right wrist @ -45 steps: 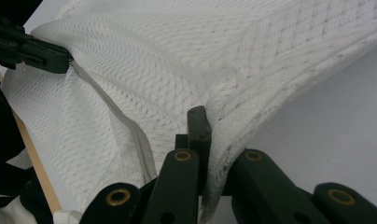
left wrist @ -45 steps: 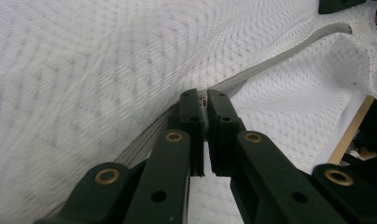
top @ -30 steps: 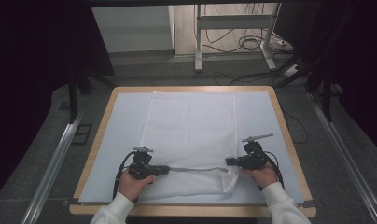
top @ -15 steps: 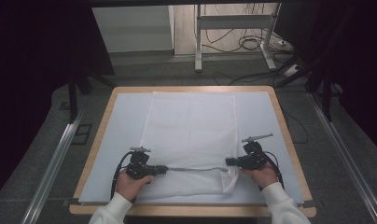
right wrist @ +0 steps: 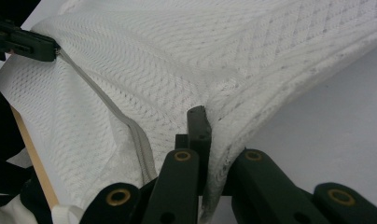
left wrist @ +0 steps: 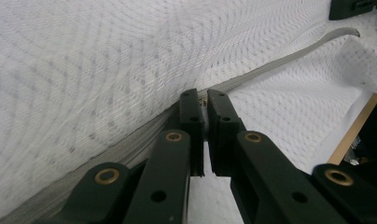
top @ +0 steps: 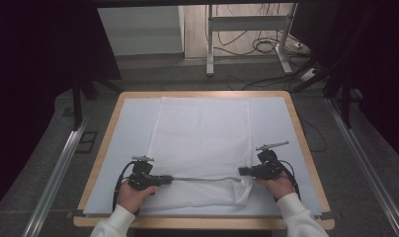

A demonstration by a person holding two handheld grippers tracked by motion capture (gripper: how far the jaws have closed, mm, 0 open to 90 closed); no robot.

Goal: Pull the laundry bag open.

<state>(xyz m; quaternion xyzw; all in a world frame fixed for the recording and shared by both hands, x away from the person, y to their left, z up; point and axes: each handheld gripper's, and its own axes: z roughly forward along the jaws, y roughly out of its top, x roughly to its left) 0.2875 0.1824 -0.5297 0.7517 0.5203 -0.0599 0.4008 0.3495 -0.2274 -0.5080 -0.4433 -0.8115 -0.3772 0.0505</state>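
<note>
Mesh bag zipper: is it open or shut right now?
Cannot tell for sure. The zipper runs taut between the left gripper and right gripper; the mesh bag lies flat, but the teeth are too small to read.

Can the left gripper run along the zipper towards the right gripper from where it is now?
Probably yes. The left gripper is shut on the zipper of the white mesh bag, and the right gripper holds the other end; nothing lies on the zipper line between them.
</note>
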